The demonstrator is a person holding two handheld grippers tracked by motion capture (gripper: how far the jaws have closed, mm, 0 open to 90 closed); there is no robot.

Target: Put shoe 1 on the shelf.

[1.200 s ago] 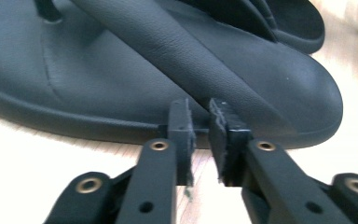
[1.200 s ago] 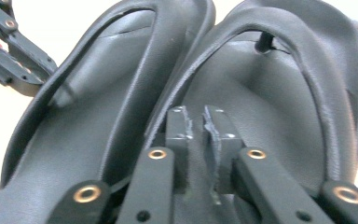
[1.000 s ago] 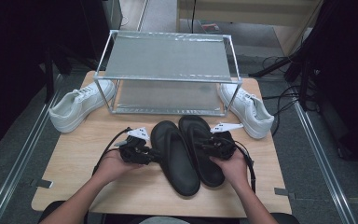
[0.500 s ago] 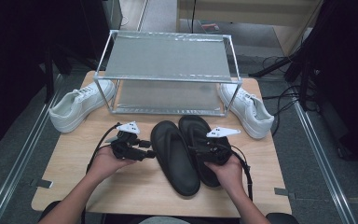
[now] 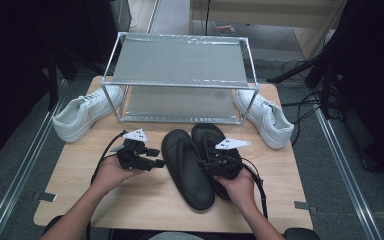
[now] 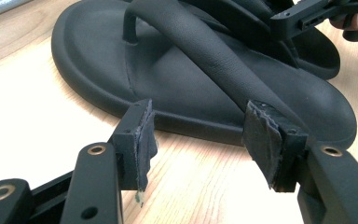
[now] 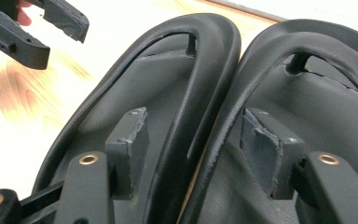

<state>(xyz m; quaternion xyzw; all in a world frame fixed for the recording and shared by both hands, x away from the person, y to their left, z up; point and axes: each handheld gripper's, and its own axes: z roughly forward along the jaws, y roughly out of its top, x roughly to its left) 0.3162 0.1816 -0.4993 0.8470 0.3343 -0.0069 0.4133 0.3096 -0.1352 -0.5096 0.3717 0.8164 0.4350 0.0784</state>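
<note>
The left gripper lies in the person's left hand with its jaws released and empty; they have just been opening, and in the left gripper view the pads stand apart over bare wood, just short of the outer edge of the left sandal. The right gripper, in the right hand, has also just been opening; in the right gripper view its pads sit loose over the two straps where the sandals meet, pressing on neither. The two black sandals lie side by side and touching in the middle of the wooden table, the right sandal at 3 o'clock of the left one, toes toward the wire rack at 12 o'clock. One white sneaker rests at 10 o'clock of the pair, another sneaker at 2 o'clock. These sandals look light, with thick foam-like soles that should give a little and matte surfaces unlikely to slip; the strap looks soft and would probably flop, so I judge the sole edge at mid-length, or the strap near its toe post, the firmer hold. The right gripper and hand hide the heel of the right sandal in the high view, and I cannot tell whether the soles overlap there.
</note>
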